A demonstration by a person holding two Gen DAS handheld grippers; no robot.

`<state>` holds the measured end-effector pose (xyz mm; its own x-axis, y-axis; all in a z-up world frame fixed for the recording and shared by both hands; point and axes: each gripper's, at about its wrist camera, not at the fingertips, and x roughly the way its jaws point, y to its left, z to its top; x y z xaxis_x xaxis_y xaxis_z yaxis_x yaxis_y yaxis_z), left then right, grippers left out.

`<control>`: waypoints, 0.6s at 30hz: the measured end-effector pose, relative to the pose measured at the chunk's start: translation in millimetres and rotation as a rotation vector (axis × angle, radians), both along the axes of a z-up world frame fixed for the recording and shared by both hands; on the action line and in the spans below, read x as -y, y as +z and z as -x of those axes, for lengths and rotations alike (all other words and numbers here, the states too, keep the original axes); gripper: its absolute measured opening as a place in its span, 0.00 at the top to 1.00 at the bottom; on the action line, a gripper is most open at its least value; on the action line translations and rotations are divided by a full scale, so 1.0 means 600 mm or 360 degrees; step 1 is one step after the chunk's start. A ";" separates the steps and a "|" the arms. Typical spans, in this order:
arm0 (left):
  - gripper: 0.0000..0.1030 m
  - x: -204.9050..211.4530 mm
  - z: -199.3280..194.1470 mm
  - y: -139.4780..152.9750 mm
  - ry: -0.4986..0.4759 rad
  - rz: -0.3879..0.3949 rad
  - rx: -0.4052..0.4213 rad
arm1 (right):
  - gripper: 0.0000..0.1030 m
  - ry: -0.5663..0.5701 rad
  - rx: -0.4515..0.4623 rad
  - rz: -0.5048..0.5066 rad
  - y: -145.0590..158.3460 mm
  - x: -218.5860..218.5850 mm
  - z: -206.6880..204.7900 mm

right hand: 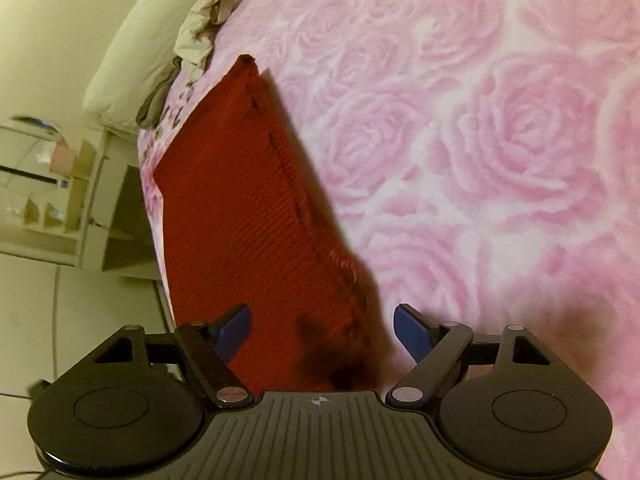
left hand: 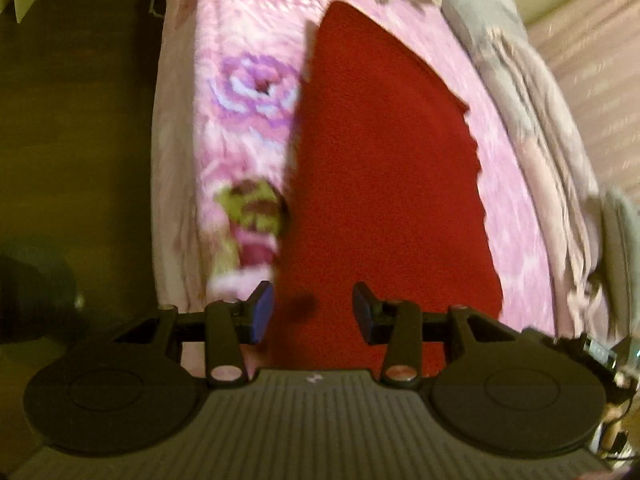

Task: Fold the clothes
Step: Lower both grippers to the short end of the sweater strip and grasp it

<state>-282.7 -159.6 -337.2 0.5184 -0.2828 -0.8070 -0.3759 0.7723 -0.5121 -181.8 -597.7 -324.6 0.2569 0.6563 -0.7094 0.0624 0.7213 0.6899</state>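
Nearest, the left gripper (left hand: pixel 313 312) and right gripper (right hand: pixel 322 334) each hang with jaws apart and empty over the near end of a red knitted garment (left hand: pixel 384 160), lying flat and lengthwise on a pink rose blanket (right hand: pixel 500 140). A pinch could miss the edge or catch the blanket too. Farther off lie crumpled beige clothes (right hand: pixel 204 28) and a pillow (right hand: pixel 132 64).

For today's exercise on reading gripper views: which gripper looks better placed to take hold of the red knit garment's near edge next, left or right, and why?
Probably the right gripper: its open jaws straddle the red knit garment's near corner and fringed side edge, where cloth meets the pink rose blanket. The left gripper, also open, faces flat cloth mid-panel.
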 end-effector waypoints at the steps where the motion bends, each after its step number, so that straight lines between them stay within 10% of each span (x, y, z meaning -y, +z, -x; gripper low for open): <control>1: 0.65 -0.007 -0.004 -0.013 0.0014 0.0021 0.0031 | 0.21 0.0040 0.0017 -0.0011 -0.008 -0.002 -0.007; 14: 0.64 -0.029 0.003 -0.104 -0.0113 0.0538 0.0086 | 0.22 0.0502 0.0041 -0.0233 -0.064 -0.021 -0.071; 18: 0.65 -0.013 0.029 -0.114 -0.0144 0.0632 0.0103 | 0.40 0.0610 -0.0077 -0.0304 -0.083 -0.021 -0.061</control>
